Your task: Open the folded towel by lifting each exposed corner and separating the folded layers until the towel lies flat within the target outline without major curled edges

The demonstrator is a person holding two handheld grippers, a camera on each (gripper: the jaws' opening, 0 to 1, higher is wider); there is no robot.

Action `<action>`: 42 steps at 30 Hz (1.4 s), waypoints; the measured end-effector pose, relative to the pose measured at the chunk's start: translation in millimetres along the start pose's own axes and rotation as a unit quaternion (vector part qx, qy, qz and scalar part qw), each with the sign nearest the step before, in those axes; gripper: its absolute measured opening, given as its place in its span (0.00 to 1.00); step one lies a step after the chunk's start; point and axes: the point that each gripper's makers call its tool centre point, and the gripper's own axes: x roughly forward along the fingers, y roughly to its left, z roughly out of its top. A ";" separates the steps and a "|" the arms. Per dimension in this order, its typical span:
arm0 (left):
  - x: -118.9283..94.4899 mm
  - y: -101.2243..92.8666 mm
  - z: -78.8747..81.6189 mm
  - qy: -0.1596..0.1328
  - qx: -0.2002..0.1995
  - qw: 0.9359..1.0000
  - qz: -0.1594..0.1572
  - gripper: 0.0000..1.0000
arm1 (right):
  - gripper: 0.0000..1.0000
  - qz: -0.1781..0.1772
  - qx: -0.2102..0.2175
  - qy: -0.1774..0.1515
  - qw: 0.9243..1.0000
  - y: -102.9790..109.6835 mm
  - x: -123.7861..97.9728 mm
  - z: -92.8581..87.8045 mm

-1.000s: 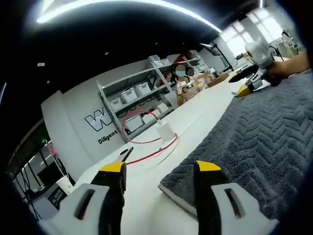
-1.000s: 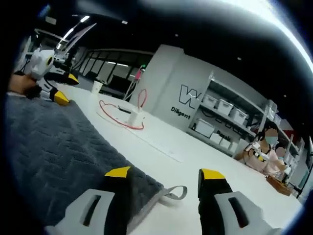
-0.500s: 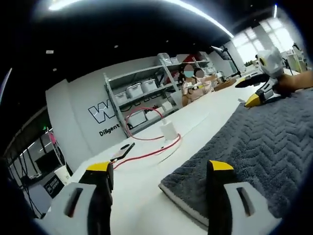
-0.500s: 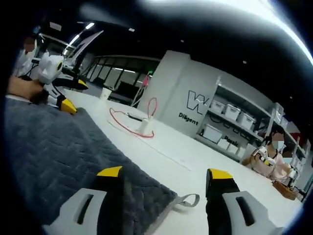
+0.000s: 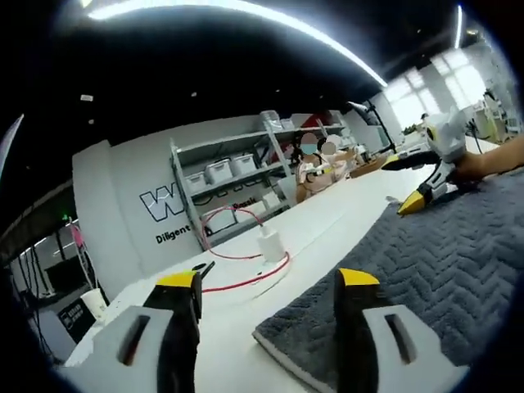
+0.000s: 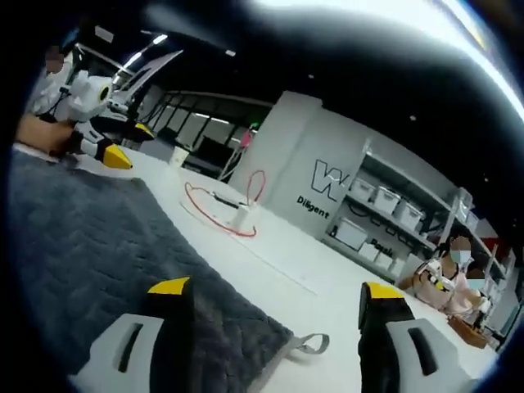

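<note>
On the white table (image 5: 344,217), a grey herringbone-textured towel (image 5: 426,270) lies spread flat.

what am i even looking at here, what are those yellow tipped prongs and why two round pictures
There is no robot here. A person holds a two-jaw gripper in each hand, and a fisheye camera rides on each one, hence two round pictures.

In the left gripper view, the left gripper stands open, jaws to either side of a corner of a grey towel on a white table. In the right gripper view, the right gripper is open too, over the towel's other corner, which has a small hanging loop. Nothing is held.

Each gripper also shows far off in the other's view. Beyond the towel lie a red cable and a white charger.
</note>
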 end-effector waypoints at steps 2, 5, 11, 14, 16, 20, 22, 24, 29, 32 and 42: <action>3.5 -4.4 6.5 -0.011 0.027 1.000 -0.003 0.68 | 0.81 0.001 0.005 0.001 1.000 0.1 -0.6 -0.4; 3.0 -13.0 10.5 -0.015 0.028 0.999 -0.013 0.65 | 0.81 0.002 0.004 0.003 1.000 0.2 -0.4 -0.9; 1.5 -30.8 24.6 -0.026 0.030 0.999 -0.034 0.64 | 0.80 0.004 -0.002 0.005 1.000 2.0 -0.7 -1.5; -0.4 -43.4 28.3 -0.032 0.045 0.997 -0.051 0.53 | 0.80 0.005 0.001 0.007 1.000 2.3 -1.0 -2.5; 2.5 -46.0 26.7 -0.029 0.039 0.997 -0.059 0.54 | 0.80 0.005 0.004 0.007 1.000 1.9 -1.2 -3.2; 3.6 -54.5 29.9 -0.034 0.055 0.995 -0.079 0.49 | 0.81 0.004 0.007 0.008 1.000 1.2 -1.7 -4.2; 3.2 -57.2 34.5 -0.037 0.056 0.994 -0.081 0.48 | 0.81 0.004 0.006 0.009 1.000 1.1 -1.9 -4.2; 3.5 -63.2 42.4 -0.047 0.063 0.994 -0.079 0.48 | 0.81 0.004 0.005 0.009 1.000 1.3 -2.0 -4.3; 5.9 -76.9 62.3 -0.070 0.058 0.991 -0.094 0.52 | 0.81 0.003 0.008 0.012 1.000 0.7 -2.2 -5.9; 6.1 -91.7 69.6 -0.075 0.063 0.989 -0.114 0.45 | 0.80 0.001 0.005 0.011 1.000 -0.2 -2.3 -5.8; -9.4 -163.2 106.8 -0.120 0.057 0.972 -0.196 0.44 | 0.79 0.008 0.002 0.016 1.000 3.0 -1.3 -8.9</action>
